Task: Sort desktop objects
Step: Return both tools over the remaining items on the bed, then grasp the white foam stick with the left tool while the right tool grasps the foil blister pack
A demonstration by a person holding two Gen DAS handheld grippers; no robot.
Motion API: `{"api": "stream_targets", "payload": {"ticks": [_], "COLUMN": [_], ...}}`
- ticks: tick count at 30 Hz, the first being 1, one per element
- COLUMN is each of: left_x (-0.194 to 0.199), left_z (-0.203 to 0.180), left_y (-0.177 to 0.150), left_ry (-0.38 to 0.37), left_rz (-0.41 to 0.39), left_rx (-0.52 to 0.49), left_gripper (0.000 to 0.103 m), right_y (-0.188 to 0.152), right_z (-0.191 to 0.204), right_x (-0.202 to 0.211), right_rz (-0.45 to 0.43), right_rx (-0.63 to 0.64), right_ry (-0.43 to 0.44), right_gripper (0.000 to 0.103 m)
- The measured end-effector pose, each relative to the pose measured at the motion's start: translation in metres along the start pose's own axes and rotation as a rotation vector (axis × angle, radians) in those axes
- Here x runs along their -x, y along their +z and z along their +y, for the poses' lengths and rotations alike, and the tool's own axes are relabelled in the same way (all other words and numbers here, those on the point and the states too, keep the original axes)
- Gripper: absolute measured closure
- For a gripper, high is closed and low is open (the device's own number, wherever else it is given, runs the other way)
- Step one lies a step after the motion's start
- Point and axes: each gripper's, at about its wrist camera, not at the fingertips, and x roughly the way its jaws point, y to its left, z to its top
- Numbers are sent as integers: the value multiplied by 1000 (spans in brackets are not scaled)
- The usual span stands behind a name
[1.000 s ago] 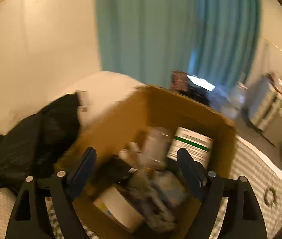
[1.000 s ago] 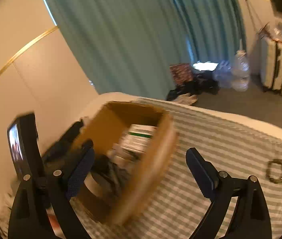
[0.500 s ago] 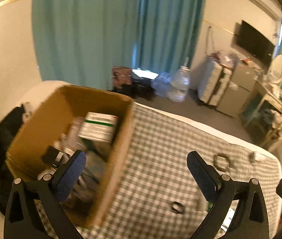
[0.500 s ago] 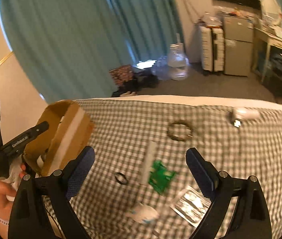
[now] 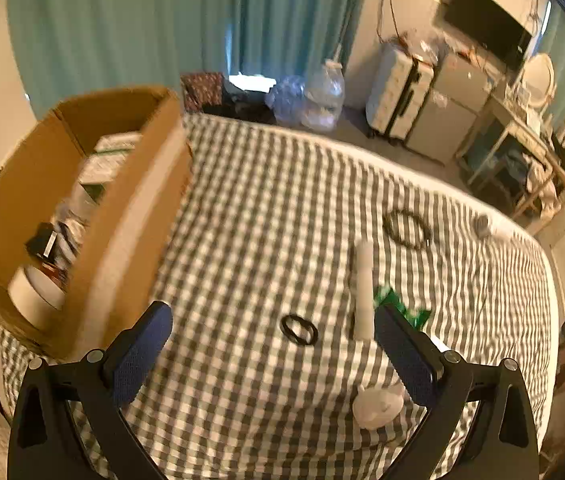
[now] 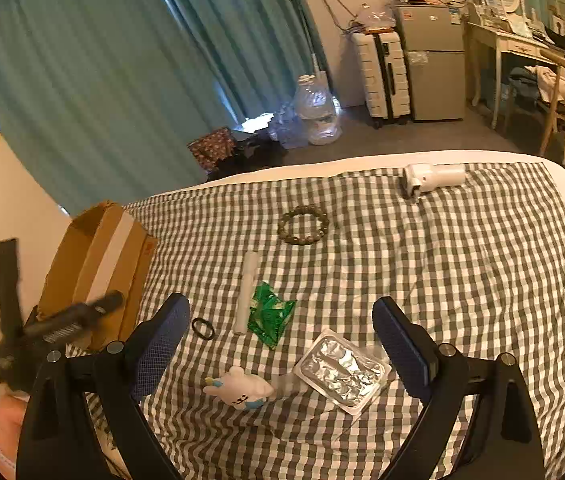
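A brown cardboard box (image 5: 122, 216) with several items inside stands at the left of the checked cloth (image 6: 442, 264); it also shows in the right wrist view (image 6: 98, 264). On the cloth lie a black hair tie (image 6: 202, 328), a white tube (image 6: 248, 290), a green packet (image 6: 271, 316), a bead bracelet (image 6: 303, 225), a white plush toy (image 6: 240, 393), a foil blister pack (image 6: 342, 372) and a white device (image 6: 434, 178). My left gripper (image 5: 272, 356) is open and empty above the hair tie (image 5: 299, 330). My right gripper (image 6: 280, 348) is open and empty above the plush toy.
The cloth covers a bed with its far edge toward teal curtains (image 6: 122, 80). Beyond stand a water jug (image 6: 316, 110), a white suitcase (image 6: 382, 76), a small fridge (image 6: 432, 64) and a desk (image 6: 522, 44). My left gripper's body (image 6: 54, 332) shows blurred at the right view's lower left.
Both views have swung from the box to the right, over the cloth. The loose items have come into view. Both grippers have stayed open.
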Motion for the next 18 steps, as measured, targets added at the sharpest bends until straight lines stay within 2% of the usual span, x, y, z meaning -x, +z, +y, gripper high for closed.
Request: {"api": "stream_targets", "payload": {"ticks": [3,9,11,13,16,18], "left_x": [-17,-37,-43,-50,-62,-74], "left_z": [-8,-29,-35,-43,-51,-59], "left_y": [-10,-19,-20,-21,-22,-22], "left_ry": [-1,29,29,24,17,17], "left_rz": [43,71,83,88,91,99], "left_rx": [-25,-121,-140,-158,-182,-193], "left_gripper": [0,0,0,0,0,0], "right_y": [-1,-9,-13,-22,-43,-54], "right_z": [-3,-14,-15,-24,-45,-55], "right_x": [-3,-31,-49,-76,-115,-132], "right_rz": [10,100,186,302,462,529], "right_rx": [6,-17,-1,-2,-52,-89], "right_ry": [14,-19,-46,-147,-250,-268], "right_gripper": [10,10,10,10,10,10]}}
